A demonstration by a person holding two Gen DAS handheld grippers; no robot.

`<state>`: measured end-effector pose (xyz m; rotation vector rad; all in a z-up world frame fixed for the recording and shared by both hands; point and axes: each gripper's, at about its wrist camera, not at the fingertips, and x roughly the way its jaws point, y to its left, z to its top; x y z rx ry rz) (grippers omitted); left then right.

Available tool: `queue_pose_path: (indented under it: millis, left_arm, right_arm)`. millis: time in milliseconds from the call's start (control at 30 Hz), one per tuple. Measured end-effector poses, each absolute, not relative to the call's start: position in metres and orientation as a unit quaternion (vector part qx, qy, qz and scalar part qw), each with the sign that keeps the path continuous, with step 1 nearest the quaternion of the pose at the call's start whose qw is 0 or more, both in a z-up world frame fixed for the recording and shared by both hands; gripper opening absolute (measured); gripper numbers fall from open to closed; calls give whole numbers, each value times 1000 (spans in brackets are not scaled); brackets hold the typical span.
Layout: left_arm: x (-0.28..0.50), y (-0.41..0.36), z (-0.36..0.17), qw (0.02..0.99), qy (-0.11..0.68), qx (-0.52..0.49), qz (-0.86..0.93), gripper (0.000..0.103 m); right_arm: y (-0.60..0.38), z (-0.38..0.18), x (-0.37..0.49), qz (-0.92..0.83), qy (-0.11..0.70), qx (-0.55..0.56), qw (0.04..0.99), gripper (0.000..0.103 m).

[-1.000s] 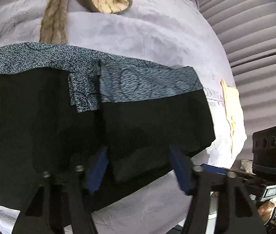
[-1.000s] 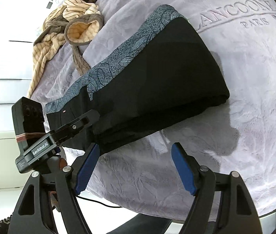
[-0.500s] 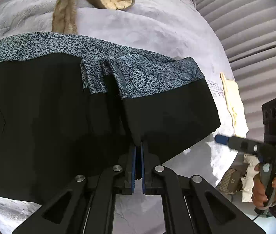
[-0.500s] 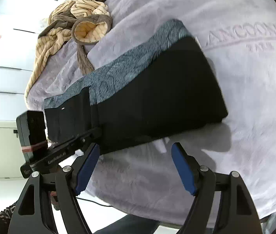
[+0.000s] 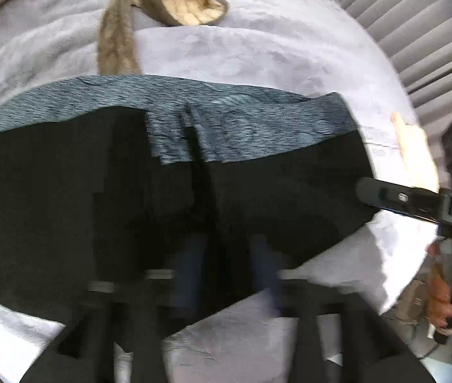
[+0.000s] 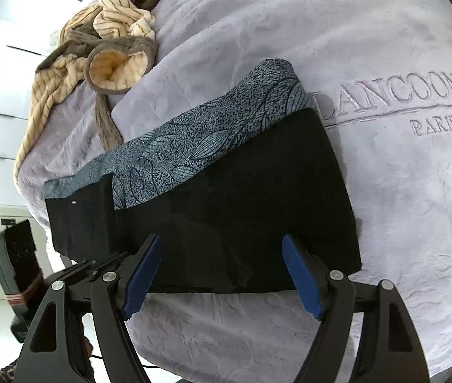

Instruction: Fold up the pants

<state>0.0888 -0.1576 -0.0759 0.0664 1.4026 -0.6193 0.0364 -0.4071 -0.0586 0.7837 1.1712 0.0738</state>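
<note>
The black pants [image 5: 274, 191] with a blue-grey leaf-print band [image 5: 245, 121] lie folded on the lilac bed cover [image 5: 258, 51]. In the left wrist view the picture is blurred; my left gripper [image 5: 226, 268] sits at the pants' near edge with its blue pads partly apart. My right gripper [image 6: 222, 274] is open, its blue pads [image 6: 302, 277] over the near edge of the pants [image 6: 242, 210], holding nothing. The right gripper also shows at the right of the left wrist view [image 5: 385, 196], beside the pants' end.
A beige striped and brown plush garment [image 6: 98, 60] lies bunched at the far side of the bed. The cover carries embossed lettering [image 6: 417, 102]. A ribbed grey headboard [image 5: 417, 25] stands at the far right. The bed edge runs close below both grippers.
My left gripper closed on the pants' edge half a second ago and has now parted its pads while moving. My right gripper moved in over the pants' near edge.
</note>
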Motion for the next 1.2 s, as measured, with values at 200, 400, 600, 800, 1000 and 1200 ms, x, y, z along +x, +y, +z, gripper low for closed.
queue_pose_path:
  millis: [200, 400, 600, 800, 1000, 1200]
  left_arm:
    - [88, -145, -69, 731, 637, 28, -245, 81]
    - [79, -118, -65, 737, 648, 36, -189, 81]
    - [73, -80, -64, 737, 659, 31, -148, 81]
    - [71, -44, -63, 743, 659, 17, -116, 103]
    - [77, -3, -64, 744, 660, -6, -107, 103]
    - [85, 36, -64, 748, 658, -16, -85, 103]
  right_arm:
    - [-401, -57, 37, 32, 548, 344, 762, 80]
    - [-388, -51, 40, 18, 565, 305, 766, 80]
    - [-362, -41, 42, 25, 580, 265, 770, 80]
    - [-322, -31, 48, 54, 592, 237, 768, 81]
    - [-282, -22, 59, 75, 596, 215, 770, 83]
    - [-246, -19, 72, 83, 603, 191, 770, 84]
